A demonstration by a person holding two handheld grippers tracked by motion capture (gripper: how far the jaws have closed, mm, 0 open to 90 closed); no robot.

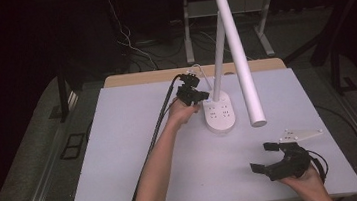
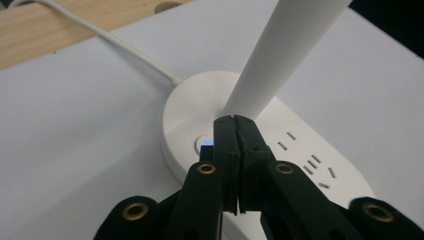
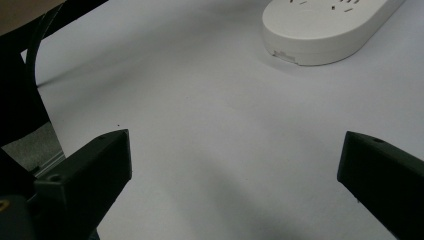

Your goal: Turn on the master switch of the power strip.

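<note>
On the white desk (image 1: 136, 150) stands a white lamp (image 1: 235, 59), its oval socket base (image 1: 219, 112) near the far edge, where the left claw (image 2: 234, 122), jaws pressed together, hovers over the blue-lit button (image 2: 205, 144), while the right claw (image 1: 263, 157) rests wide apart and empty.

One white desk lamp with an oval socket base (image 1: 219, 114) stands near the far edge of the one pale grey table (image 1: 123, 166). One round button lit blue (image 2: 205, 145) sits on that base. One white cord (image 2: 125, 50) leaves it. Two black two-jaw grippers: the left gripper (image 1: 201, 96) and the right gripper (image 1: 263, 157).
</note>
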